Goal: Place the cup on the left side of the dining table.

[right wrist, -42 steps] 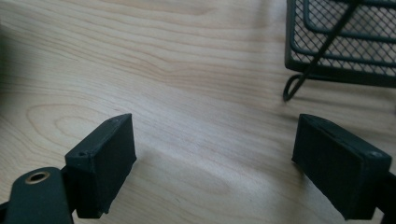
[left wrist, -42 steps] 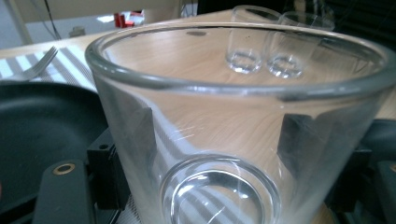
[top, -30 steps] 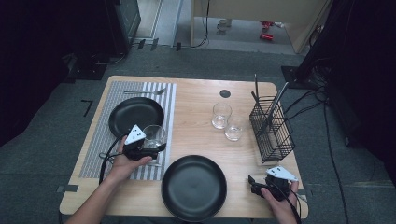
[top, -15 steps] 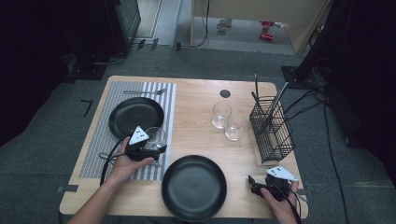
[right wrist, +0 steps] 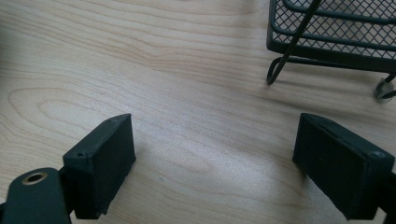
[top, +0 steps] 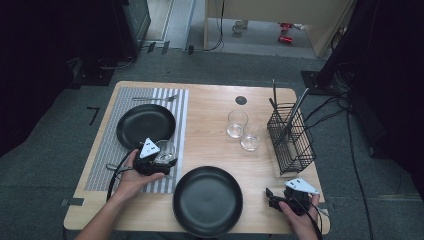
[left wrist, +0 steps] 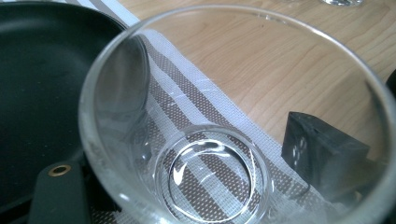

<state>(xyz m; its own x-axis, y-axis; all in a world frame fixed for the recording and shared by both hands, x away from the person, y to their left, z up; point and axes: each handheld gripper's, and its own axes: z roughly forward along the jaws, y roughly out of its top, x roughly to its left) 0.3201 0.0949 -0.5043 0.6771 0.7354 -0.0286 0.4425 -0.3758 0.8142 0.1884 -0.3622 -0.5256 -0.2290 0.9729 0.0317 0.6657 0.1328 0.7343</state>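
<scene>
Glass tumbler (left wrist: 219, 135), clear, round, thick-based, sits between the left tool's (top: 161, 161) matte black block jaws, which flank it wide apart; whether the pads actually press the wall I can't tell. It stands on the woven grey-and-white striped placemat (top: 100, 160), just beside the round black plate (top: 145, 125) at the left of the pale wood-grain surface (top: 210, 130). Right tool (right wrist: 215, 163) is released, empty rectangular jaws spread over bare wood near the black wire-mesh caddy (top: 290, 140), with a second black plate (top: 207, 200) between the two hands.
</scene>
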